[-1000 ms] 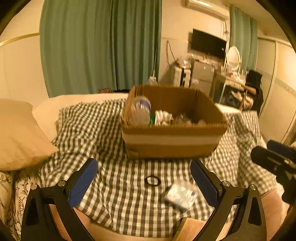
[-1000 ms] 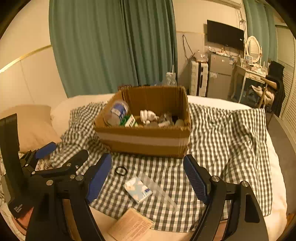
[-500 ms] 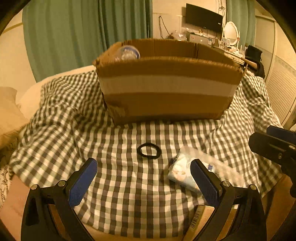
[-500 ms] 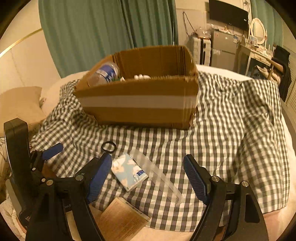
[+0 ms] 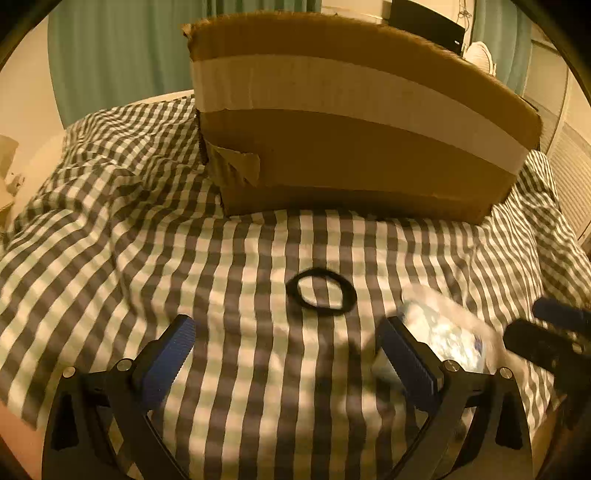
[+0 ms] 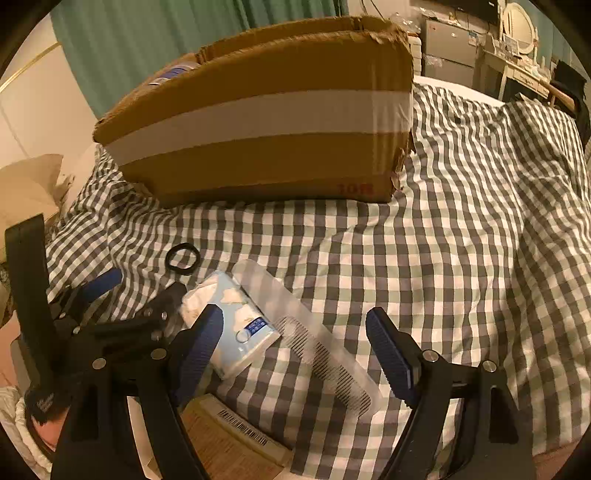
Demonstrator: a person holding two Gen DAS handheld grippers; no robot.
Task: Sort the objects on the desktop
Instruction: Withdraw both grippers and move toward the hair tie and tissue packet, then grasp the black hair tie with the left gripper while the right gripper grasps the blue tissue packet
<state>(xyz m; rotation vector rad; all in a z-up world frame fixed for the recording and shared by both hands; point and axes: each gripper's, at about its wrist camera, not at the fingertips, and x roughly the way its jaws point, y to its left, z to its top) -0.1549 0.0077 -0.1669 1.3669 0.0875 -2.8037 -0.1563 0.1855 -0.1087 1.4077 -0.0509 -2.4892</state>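
A cardboard box (image 5: 351, 122) (image 6: 266, 122) with a white tape band stands on the checked cloth (image 5: 110, 229) (image 6: 480, 192). In front of it lie a black hair tie (image 5: 320, 291) (image 6: 182, 258), a pale blue tissue pack (image 6: 236, 325) (image 5: 443, 332) and a clear comb in a sleeve (image 6: 314, 343). My left gripper (image 5: 286, 347) hangs open just above the cloth, the hair tie a little beyond its fingertips. My right gripper (image 6: 293, 332) is open over the comb, its left finger beside the tissue pack. Nothing sits between either pair of pads.
A brown carton with a barcode (image 6: 236, 439) lies at the cloth's near edge. A cushion (image 6: 26, 184) rests far left. Green curtains (image 6: 184, 33) hang behind; a desk and cabinets (image 6: 509, 55) stand far right. Open cloth stretches to the right of the box.
Both grippers have come down and closer to the cloth. The box now fills the upper view and its contents are mostly hidden. Both stay open.
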